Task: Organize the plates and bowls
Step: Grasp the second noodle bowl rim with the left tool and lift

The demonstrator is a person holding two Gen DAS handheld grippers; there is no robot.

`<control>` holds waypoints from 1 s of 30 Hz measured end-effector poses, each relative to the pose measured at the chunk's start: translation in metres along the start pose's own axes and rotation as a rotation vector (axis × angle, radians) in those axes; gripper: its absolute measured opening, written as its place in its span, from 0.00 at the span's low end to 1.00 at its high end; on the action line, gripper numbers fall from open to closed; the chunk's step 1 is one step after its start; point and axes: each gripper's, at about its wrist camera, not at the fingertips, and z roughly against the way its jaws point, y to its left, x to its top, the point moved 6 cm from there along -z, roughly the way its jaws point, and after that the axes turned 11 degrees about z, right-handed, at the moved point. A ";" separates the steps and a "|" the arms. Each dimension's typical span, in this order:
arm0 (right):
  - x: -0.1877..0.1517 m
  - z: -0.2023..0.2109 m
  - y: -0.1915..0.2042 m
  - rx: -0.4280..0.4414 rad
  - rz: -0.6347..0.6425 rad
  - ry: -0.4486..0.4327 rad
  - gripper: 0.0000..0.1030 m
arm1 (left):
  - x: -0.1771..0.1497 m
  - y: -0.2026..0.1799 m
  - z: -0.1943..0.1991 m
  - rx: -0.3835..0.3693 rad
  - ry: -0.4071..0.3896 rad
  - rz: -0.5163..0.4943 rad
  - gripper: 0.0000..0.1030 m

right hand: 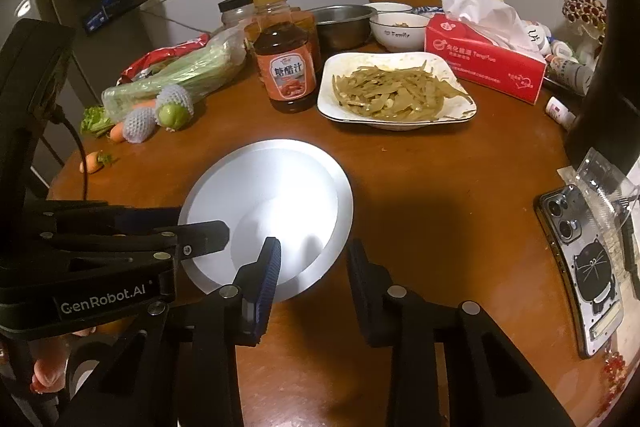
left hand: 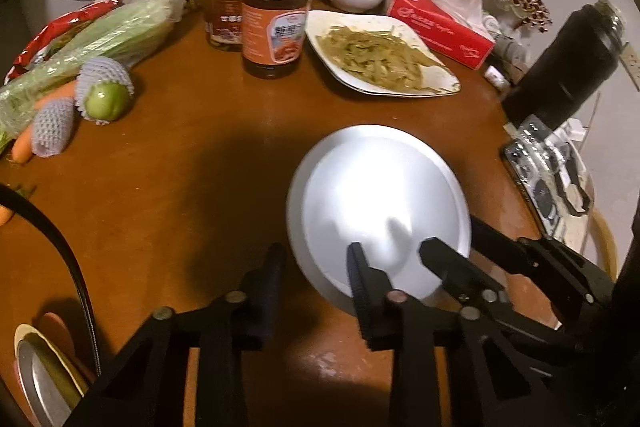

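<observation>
A round white plate (left hand: 372,187) (right hand: 272,195) lies near the front of the brown round table (left hand: 180,195). My left gripper (left hand: 314,251) straddles its left rim, one finger over the plate and one outside it, and is shut on the rim. My right gripper (right hand: 314,247) is shut on the opposite rim in the same way. Each gripper also shows in the other's view: the left gripper (right hand: 202,223), the right gripper (left hand: 450,235). Farther back stand a square white plate of food (right hand: 396,91), a white bowl (right hand: 398,31) and a steel bowl (right hand: 344,21). Whether the round plate is off the table I cannot tell.
A sauce bottle (right hand: 286,67), jars and wrapped vegetables (left hand: 72,59) crowd the left and back. A red tissue box (right hand: 484,59) sits behind the food plate. A phone (right hand: 580,267) and a black flask (left hand: 560,67) stand at the right edge. Dishes (left hand: 36,367) show below the table's left edge.
</observation>
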 end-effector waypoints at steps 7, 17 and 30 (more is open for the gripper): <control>0.002 0.007 0.006 0.009 0.010 -0.010 0.32 | -0.002 -0.002 0.006 -0.007 -0.011 -0.003 0.26; 0.007 0.025 0.020 0.011 0.036 -0.041 0.32 | -0.010 0.005 0.028 -0.016 -0.050 0.010 0.26; 0.007 0.067 0.051 0.027 0.076 -0.114 0.32 | -0.032 0.012 0.080 -0.004 -0.145 0.011 0.26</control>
